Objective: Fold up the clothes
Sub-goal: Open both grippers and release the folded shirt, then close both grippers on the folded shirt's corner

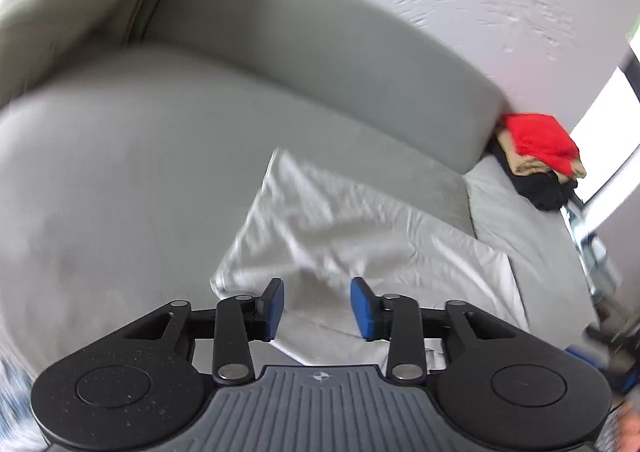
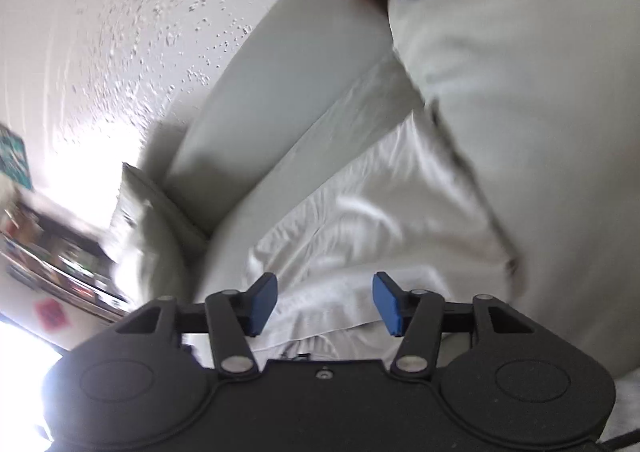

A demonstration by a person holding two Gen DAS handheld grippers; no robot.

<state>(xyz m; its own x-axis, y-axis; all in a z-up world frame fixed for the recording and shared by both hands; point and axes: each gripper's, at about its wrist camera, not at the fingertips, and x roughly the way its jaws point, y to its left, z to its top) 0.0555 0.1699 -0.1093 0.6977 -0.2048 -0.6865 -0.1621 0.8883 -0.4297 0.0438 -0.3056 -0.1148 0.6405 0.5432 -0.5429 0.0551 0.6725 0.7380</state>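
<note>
Both my left claw (image 1: 317, 308) and right claw (image 2: 325, 302) gape wide and empty over the white garment (image 1: 340, 232) spread on the grey sofa (image 1: 140, 179); it looks light, limp and wrinkly, so I'd pinch its corners.

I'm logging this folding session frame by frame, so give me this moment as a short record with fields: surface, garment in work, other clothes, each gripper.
surface: grey sofa, seat and back cushions in view
garment in work: white garment, lying creased and partly folded on the seat
other clothes: stack at the far end of the seat, red piece on top, tan and black below
left gripper: open, over the white garment's near edge, holding nothing
right gripper: open, over the same garment, holding nothing
image quality: both views motion-blurred
</note>
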